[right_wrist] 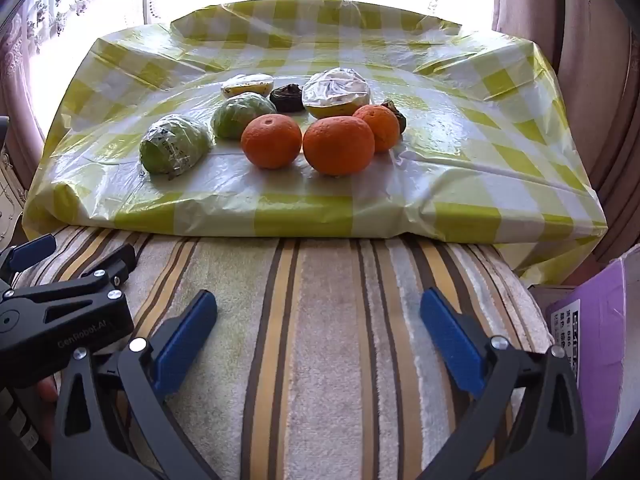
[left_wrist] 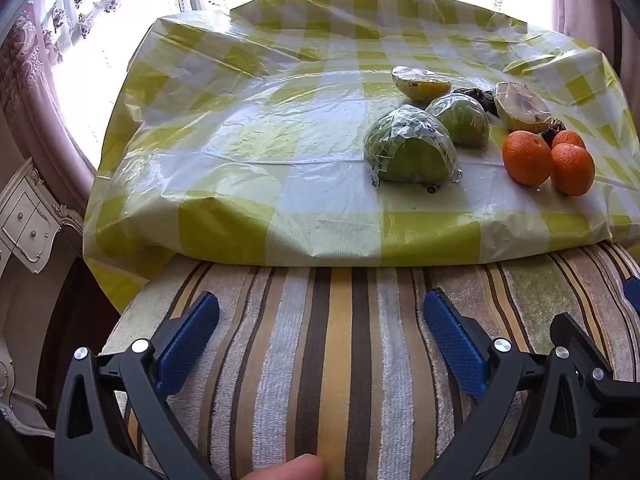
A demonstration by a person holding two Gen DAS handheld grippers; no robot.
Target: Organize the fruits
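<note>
Fruits lie on a yellow-checked plastic cloth (left_wrist: 248, 152) (right_wrist: 460, 168). Two green halves wrapped in film (left_wrist: 410, 150) (left_wrist: 460, 120) (right_wrist: 174, 148) (right_wrist: 240, 114), two wrapped yellow halves (left_wrist: 420, 82) (left_wrist: 522, 106) (right_wrist: 248, 85) (right_wrist: 336, 92), three oranges (left_wrist: 526, 158) (left_wrist: 572, 168) (left_wrist: 568, 139) (right_wrist: 271, 141) (right_wrist: 338, 145) (right_wrist: 380, 126) and dark dried fruits (left_wrist: 480, 96) (right_wrist: 286, 97). My left gripper (left_wrist: 320, 320) is open and empty over the striped towel (left_wrist: 340, 340), short of the fruits. My right gripper (right_wrist: 318, 320) is open and empty too, beside it.
The striped towel (right_wrist: 340, 340) covers the near surface. A purple box (right_wrist: 592, 360) stands at the right. A white carved cabinet (left_wrist: 28, 228) stands at the left. Curtains and a bright window lie behind the cloth. The left gripper's body (right_wrist: 60, 320) shows in the right wrist view.
</note>
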